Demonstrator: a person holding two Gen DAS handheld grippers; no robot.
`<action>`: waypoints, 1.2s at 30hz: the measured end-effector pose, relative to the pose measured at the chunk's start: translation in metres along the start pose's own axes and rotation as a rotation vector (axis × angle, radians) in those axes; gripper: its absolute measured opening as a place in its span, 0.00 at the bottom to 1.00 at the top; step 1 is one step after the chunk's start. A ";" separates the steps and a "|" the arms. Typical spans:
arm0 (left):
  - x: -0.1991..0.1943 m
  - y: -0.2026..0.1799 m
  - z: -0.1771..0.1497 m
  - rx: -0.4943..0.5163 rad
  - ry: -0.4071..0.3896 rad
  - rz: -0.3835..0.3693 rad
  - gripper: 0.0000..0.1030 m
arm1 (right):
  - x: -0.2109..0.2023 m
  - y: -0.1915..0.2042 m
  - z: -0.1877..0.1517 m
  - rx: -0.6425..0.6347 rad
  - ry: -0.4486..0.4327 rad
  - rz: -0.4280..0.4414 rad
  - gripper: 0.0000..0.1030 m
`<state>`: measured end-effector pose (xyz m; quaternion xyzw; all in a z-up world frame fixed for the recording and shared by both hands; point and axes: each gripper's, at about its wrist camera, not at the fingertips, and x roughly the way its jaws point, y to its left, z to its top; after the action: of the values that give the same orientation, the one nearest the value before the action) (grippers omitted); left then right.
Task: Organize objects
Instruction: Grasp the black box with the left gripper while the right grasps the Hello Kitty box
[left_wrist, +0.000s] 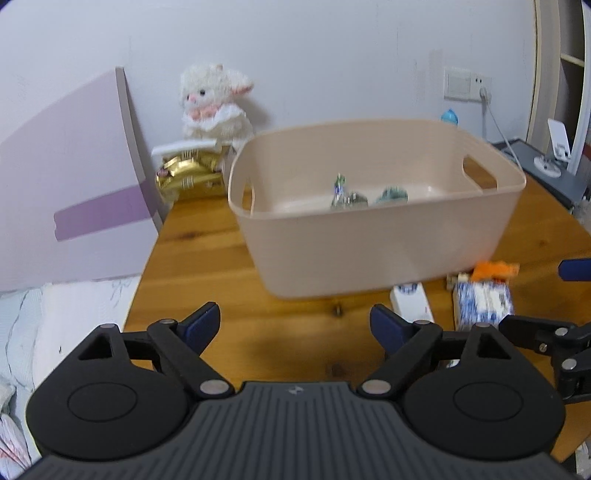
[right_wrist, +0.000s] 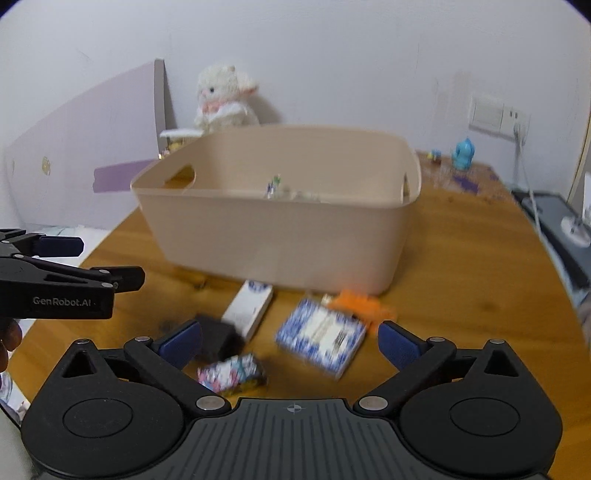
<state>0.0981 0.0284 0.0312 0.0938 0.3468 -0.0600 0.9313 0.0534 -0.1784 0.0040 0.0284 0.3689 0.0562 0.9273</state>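
1. At your far left a flat lilac board (left_wrist: 74, 192) with a darker purple stripe leans against the pale wall.
2. Just right of it a fluffy white plush lamb (left_wrist: 212, 99) with pink ears sits upright on a crinkled gold foil packet (left_wrist: 188, 175) at the back edge of the wooden table (left_wrist: 207, 258), whose top is glossy, knotted, orange-brown pine.
3. Your left gripper (left_wrist: 295, 325) hovers over bare table in front of the basket, its blue-padded fingers spread wide with nothing between them; in the right wrist view its black side reads "GenRobot.AI".
4. The smooth beige plastic basket (left_wrist: 369, 251), rounded at the corners with a cut-out handle in each end, stands mid-table. A few small items lie on its floor, too blurred to name.
5. Just before its front wall lie a slim white carton (right_wrist: 248, 310) with blue print, a matte black block (right_wrist: 216, 338), a crumpled multicoloured wrapper (right_wrist: 232, 373), a blue-and-white patterned box (right_wrist: 321, 338) and an orange plastic piece (right_wrist: 360, 304). Their print is too blurred to read.
6. Your right gripper (right_wrist: 290, 341) hangs over these, also wide apart and holding nothing; the black block sits just beside its left pad.
7. Far right, a small blue figurine (right_wrist: 463, 153) stands near a white wall socket (right_wrist: 496, 116).
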 end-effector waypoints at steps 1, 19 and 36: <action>0.001 0.000 -0.004 -0.002 0.008 -0.002 0.86 | 0.004 0.001 -0.005 0.005 0.008 -0.005 1.00; 0.022 0.007 -0.039 -0.038 0.094 -0.017 0.86 | 0.050 0.022 -0.036 0.006 0.086 0.057 0.84; 0.028 -0.028 -0.032 -0.061 0.084 -0.154 0.86 | 0.040 -0.007 -0.037 0.008 0.084 -0.058 0.48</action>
<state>0.0944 0.0071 -0.0147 0.0410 0.3933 -0.1168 0.9110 0.0571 -0.1795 -0.0506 0.0190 0.4085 0.0290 0.9121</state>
